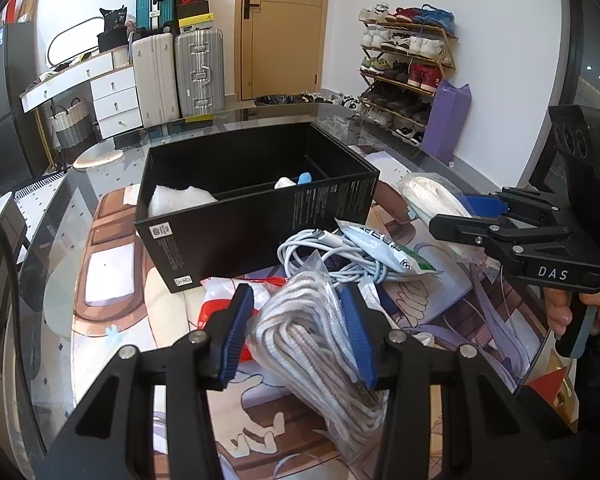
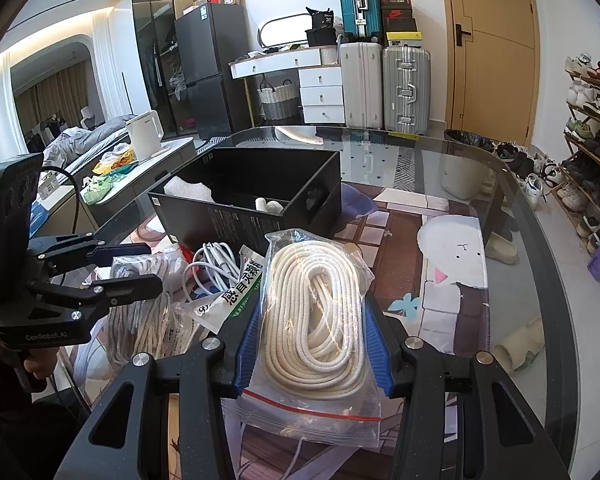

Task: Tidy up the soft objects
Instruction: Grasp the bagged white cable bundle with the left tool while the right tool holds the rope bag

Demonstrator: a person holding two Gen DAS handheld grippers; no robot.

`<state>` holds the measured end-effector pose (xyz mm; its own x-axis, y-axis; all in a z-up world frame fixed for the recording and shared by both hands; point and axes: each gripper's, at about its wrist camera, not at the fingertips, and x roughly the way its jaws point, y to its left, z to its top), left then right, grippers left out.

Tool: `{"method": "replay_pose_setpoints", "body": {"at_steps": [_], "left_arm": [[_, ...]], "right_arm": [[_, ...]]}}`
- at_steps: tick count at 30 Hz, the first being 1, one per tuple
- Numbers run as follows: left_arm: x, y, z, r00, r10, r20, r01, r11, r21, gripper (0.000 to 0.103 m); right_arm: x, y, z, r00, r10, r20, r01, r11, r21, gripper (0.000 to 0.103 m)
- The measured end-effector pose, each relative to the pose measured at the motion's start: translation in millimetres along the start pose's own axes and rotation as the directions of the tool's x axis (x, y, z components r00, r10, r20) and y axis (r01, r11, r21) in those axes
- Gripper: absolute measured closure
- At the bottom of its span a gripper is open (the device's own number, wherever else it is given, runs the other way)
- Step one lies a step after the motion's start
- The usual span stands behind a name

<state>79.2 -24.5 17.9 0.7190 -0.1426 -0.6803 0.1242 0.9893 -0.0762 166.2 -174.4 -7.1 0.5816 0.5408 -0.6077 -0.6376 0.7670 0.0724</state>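
Gripping bagged ropes, left claw [image 1: 296, 332] clamped on grey rope [image 1: 312, 344], right claw [image 2: 312, 340] clamped on white rope [image 2: 316, 312]; black box [image 1: 256, 216] lies just beyond, nearer the left claw.

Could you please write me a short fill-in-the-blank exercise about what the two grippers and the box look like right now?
1. The left gripper is closed on a bag of ____ rope.
2. The right gripper holds a clear zip bag of ____ rope.
3. The open box on the table is ____ in colour.
4. A coiled white ____ lies between the box and the left gripper.

Missing words: grey; cream; black; cable
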Motion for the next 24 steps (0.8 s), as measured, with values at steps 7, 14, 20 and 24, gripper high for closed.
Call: {"method": "replay_pose_setpoints", "body": {"at_steps": [7, 14, 20, 24], "left_arm": [[5.1, 4.5, -0.1, 0.999, 0.017, -0.033, -0.018, 1.000, -0.023, 0.051], [1.9, 4.4, -5.7, 0.996, 0.073, -0.042, -0.074, 0.997, -0.016, 0.022], [1.3, 8.5, -20.8, 0.997, 0.031, -0.068, -0.035, 0.997, -0.062, 0.022], [6.8, 9.9, -21.9, 0.997, 0.008, -0.081, -0.015, 0.996, -0.085, 0.022]], "right_arm": [[-1.0, 0.6, 0.0, 1.000, 0.003, -0.005, -0.003, 1.000, -0.006, 0.055], [-1.5, 0.1, 0.8, 1.000, 0.001, -0.005, -0.001, 1.000, -0.006, 0.055], [-0.9, 0.1, 0.8, 1.000, 0.001, -0.008, -0.001, 1.000, -0.011, 0.055], [0.1, 2.4, 0.6, 1.000, 0.003, -0.012, -0.003, 1.000, -0.017, 0.055]]}}
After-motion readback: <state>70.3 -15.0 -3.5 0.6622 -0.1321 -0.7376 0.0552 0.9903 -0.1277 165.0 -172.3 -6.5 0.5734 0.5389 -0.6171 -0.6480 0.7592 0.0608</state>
